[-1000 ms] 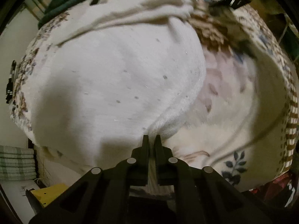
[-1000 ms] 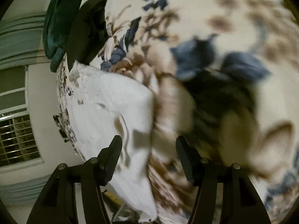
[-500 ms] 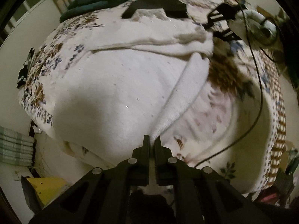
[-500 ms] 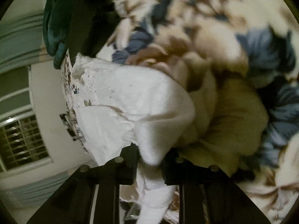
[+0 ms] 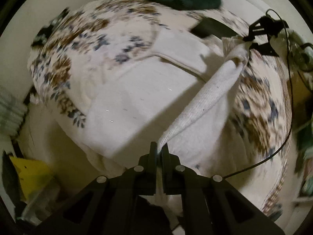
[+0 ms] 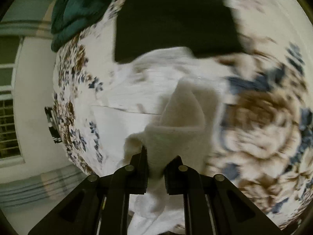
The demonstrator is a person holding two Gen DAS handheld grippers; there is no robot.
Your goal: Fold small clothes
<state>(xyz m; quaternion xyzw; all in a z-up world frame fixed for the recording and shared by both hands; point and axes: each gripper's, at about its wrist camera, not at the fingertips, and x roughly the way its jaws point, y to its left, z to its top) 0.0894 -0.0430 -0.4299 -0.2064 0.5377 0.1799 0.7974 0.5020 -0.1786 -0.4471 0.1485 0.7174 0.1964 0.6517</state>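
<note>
both hand-held grippers are pinching one white knit garment [image 5: 137, 98] lying across the floral bedspread [image 5: 78, 49]. left hand-held gripper [image 5: 158, 148], bottom centre, is clamping the ribbed hem [image 5: 205, 98] tight; right hand-held gripper [image 6: 158, 160] is closing narrow on a bunched corner, cloth between its jaws. judging by the lifted edge, a fold is starting; next, carrying that edge over evenly toward the upper left.

A white knitted garment [image 5: 137, 98] with a ribbed hem lies spread across the floral-patterned bed cover [image 5: 82, 45]. One ribbed edge is lifted off the cover and stretched taut in a diagonal band, its two ends raised. A folded-over sleeve lies flat near the garment's far side.
</note>
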